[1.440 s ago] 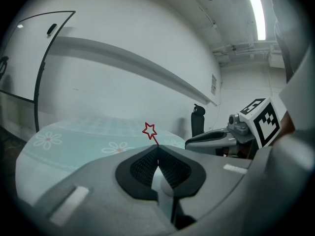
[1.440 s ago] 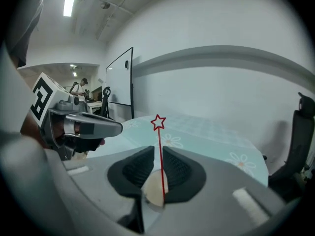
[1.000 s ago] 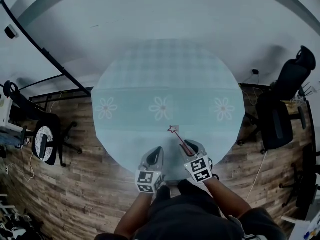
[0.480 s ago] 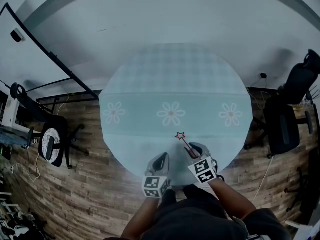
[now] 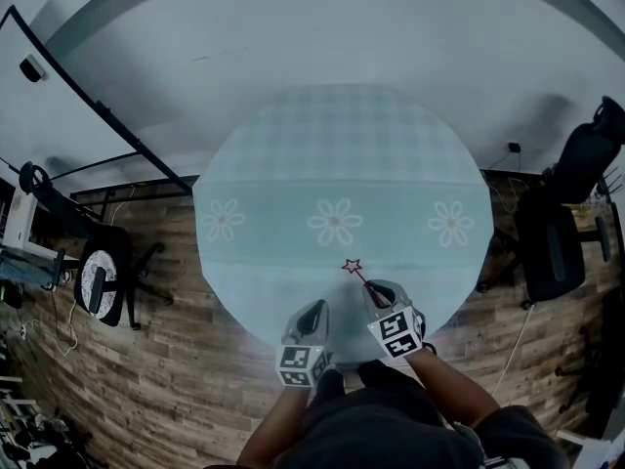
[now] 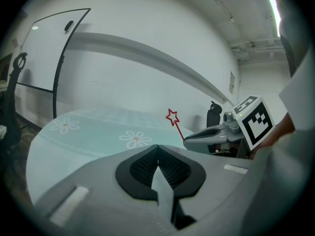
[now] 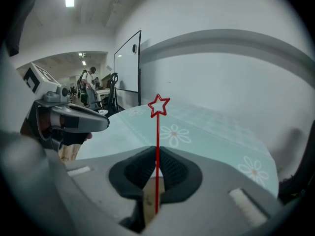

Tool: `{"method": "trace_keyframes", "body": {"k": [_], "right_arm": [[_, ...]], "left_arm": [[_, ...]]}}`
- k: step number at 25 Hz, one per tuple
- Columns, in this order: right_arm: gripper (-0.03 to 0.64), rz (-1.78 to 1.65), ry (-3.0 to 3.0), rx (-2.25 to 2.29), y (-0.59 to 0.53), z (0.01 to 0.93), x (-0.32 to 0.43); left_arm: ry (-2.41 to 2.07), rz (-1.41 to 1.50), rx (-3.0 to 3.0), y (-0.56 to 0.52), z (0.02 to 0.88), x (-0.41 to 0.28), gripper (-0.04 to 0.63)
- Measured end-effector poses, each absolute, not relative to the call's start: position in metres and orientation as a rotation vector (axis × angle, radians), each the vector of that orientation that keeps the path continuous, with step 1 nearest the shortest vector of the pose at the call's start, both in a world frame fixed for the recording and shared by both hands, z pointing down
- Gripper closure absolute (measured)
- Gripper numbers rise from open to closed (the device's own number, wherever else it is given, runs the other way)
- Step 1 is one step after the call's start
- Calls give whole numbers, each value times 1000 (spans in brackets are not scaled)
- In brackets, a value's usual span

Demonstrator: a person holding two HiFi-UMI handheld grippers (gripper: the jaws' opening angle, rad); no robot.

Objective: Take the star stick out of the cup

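Firmly grips the star stick (image 7: 157,132) in the right gripper (image 5: 376,289), pads shut on the thin red shaft, star end raised above the near part of the round table (image 5: 342,154). Holds the left gripper (image 6: 157,161) just beside the right one at the table's near edge, jaws pressed together with nothing between. Shows the star (image 5: 352,265) over the table's pale green cloth, nearer than the middle daisy print (image 5: 334,221) and clear of the table surface.

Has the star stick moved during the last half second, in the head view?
No. The star stick stays just below-right of the middle flower on the tablecloth, in the right gripper.
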State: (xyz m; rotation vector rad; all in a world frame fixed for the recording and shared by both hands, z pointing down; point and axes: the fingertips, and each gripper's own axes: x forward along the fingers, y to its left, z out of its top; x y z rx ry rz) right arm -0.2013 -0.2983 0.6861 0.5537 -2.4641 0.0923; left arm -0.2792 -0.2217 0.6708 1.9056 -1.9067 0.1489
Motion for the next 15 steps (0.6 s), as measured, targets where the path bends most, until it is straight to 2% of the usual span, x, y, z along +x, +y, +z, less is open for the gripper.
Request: {"method": "trace_keyframes", "body": {"k": [7,15], "right_arm": [[595,66,-2507,608,-301,665,-203],[595,49,-2644,751,-319,587,-201]], "left_arm": [[-1906,132,1944,-227,658,-280,591],[-1957,111,2060,-250,604,-284,591]]}}
